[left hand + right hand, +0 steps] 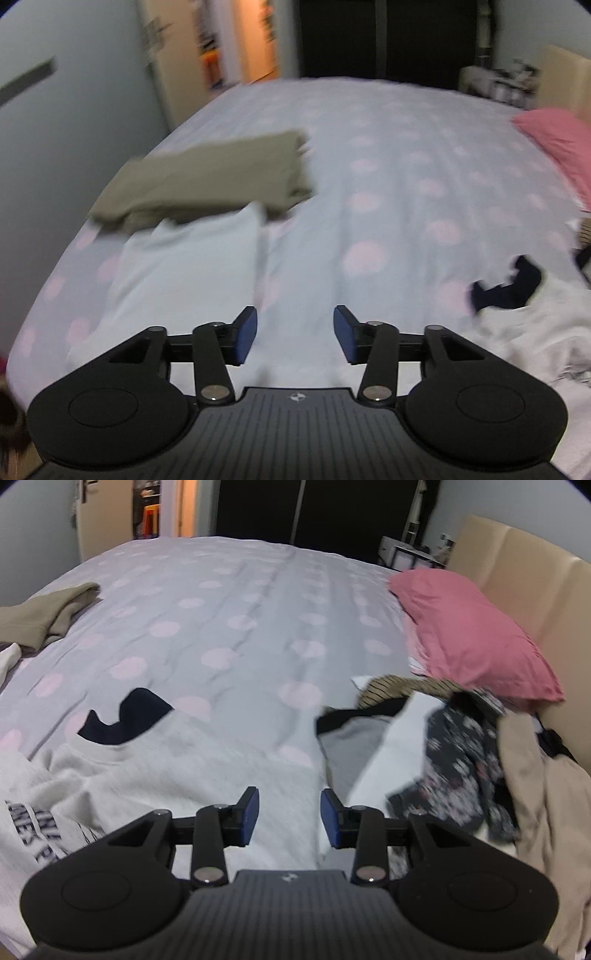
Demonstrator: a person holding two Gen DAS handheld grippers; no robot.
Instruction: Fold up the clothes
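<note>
A light grey sweatshirt (pixel 155 775) with a dark navy neck lining (pixel 129 716) and printed lettering lies spread on the bed; it also shows at the right of the left wrist view (pixel 524 339). My right gripper (pixel 289 818) is open and empty just above its right part. My left gripper (pixel 295 338) is open and empty above the bed, beside a folded pale blue garment (pixel 192 266). A folded olive garment (pixel 207 177) lies beyond it, also seen in the right wrist view (pixel 44 609).
The bed has a grey cover with pink dots (pixel 240 620). A heap of unfolded clothes (pixel 461 746) lies at the right, below a pink pillow (pixel 469 627). A beige headboard (pixel 535 602) stands behind it. A doorway (pixel 255 40) is at the back.
</note>
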